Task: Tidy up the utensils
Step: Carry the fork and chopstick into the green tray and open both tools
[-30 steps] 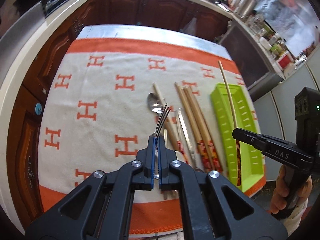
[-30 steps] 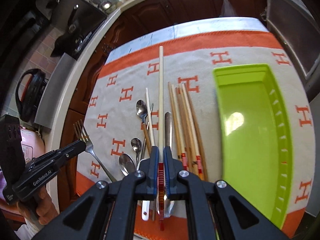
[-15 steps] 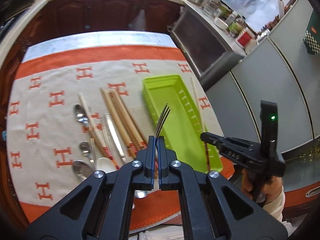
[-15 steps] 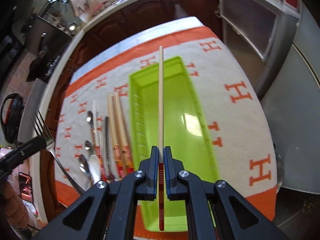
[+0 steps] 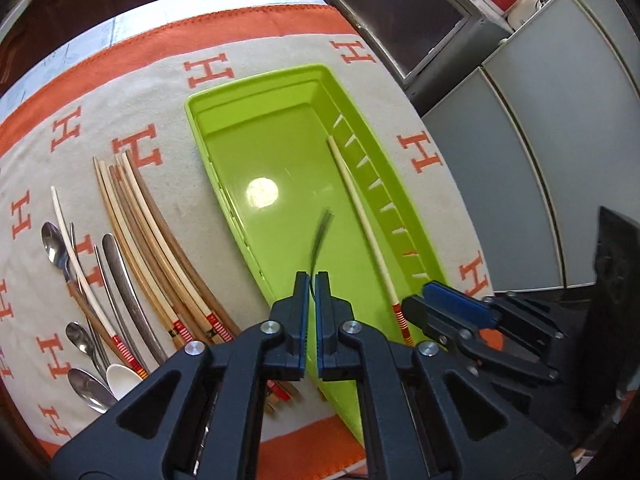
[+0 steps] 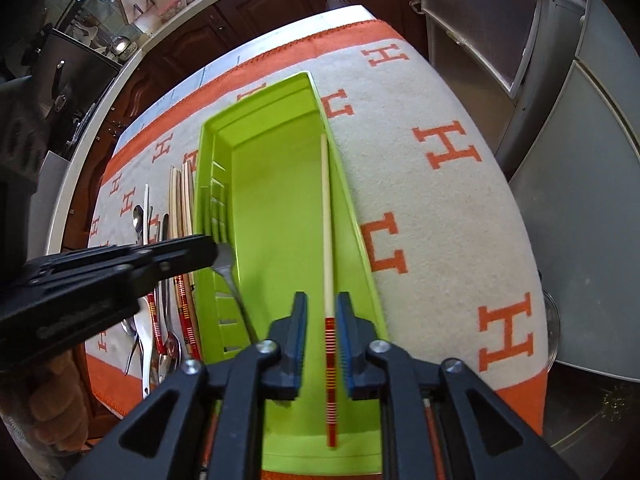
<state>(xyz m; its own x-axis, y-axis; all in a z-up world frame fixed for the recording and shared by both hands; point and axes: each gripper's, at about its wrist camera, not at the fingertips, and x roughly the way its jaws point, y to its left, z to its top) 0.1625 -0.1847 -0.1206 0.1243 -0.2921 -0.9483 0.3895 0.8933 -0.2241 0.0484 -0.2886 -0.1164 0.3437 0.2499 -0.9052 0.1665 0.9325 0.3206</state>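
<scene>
Cutlery lay on the cloth [image 5: 400,92] to the left of your left gripper [image 5: 312,280]. It included three metal spoons [image 5: 52,240], one white spoon, one knife [image 5: 120,276] and one pale chopstick with a red end. Beside these was a bundle [image 5: 152,248] of at least four more sticks, packed too tight to count surely. Your left gripper was clamped on the one fork [image 5: 320,236], its tines blurred and pointing forward. It hung over the near half of the one tray [image 5: 256,92].

The fork's long axis ran roughly along the tray's length, so I judge that lowering it was all the move needed. To the right of the fork, one chopstick [image 5: 360,208] lay lengthwise on the tray floor by the right wall, red end nearest you. Your right gripper [image 6: 322,312] stood with its jaws apart, one on each side of that red end and touching neither side, so it held nothing. The left gripper was the nearer one to the cutlery on the cloth.
</scene>
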